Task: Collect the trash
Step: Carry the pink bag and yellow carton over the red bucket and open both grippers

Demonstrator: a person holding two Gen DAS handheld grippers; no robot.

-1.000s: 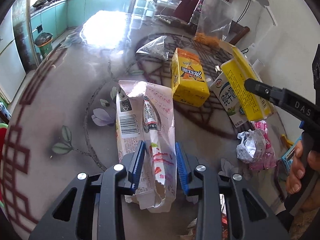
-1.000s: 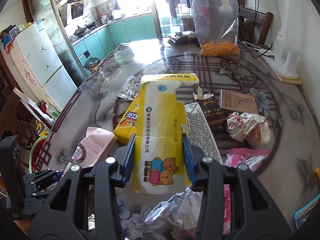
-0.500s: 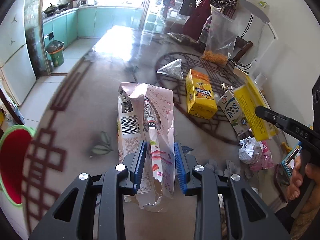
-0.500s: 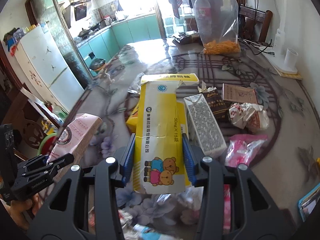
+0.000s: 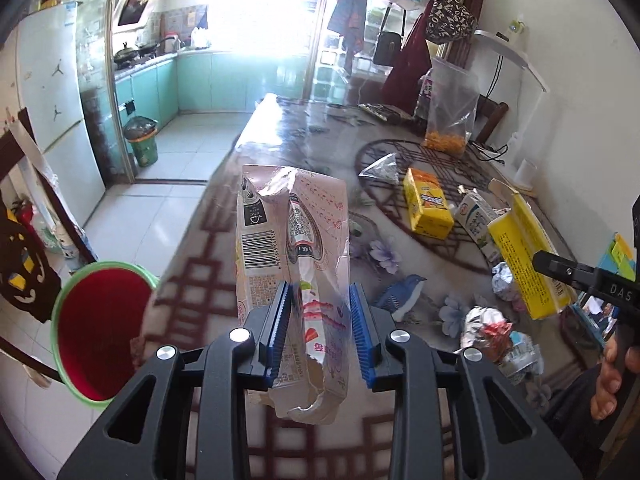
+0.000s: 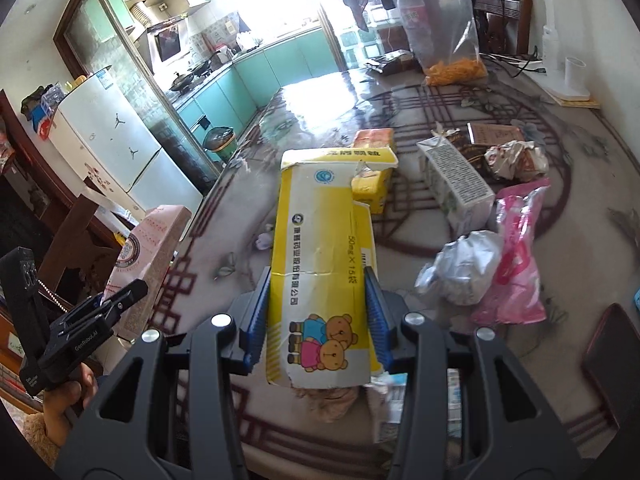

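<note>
My left gripper [image 5: 320, 324] is shut on a torn pink paper bag [image 5: 292, 240] and holds it in the air above the table's left edge. A bin with a green rim and red inside [image 5: 96, 324] stands on the floor at the lower left. My right gripper [image 6: 318, 312] is shut on a flattened yellow carton with cartoon bears [image 6: 320, 264], lifted above the table. The pink bag also shows in the right wrist view [image 6: 148, 248], and the yellow carton in the left wrist view [image 5: 524, 264].
On the table [image 5: 208, 280] lie an orange-yellow box [image 5: 426, 204], a milk carton [image 6: 452, 180], crumpled foil [image 6: 460, 272], a pink plastic bag [image 6: 516, 260] and a clear bag of orange snacks [image 6: 452, 40]. A fridge [image 6: 116, 140] and a second bin [image 5: 142, 140] stand left.
Both grippers have lifted their loads off the table. The left gripper with the pink bag has swung left toward the table edge, bringing the green-rimmed bin into view.
</note>
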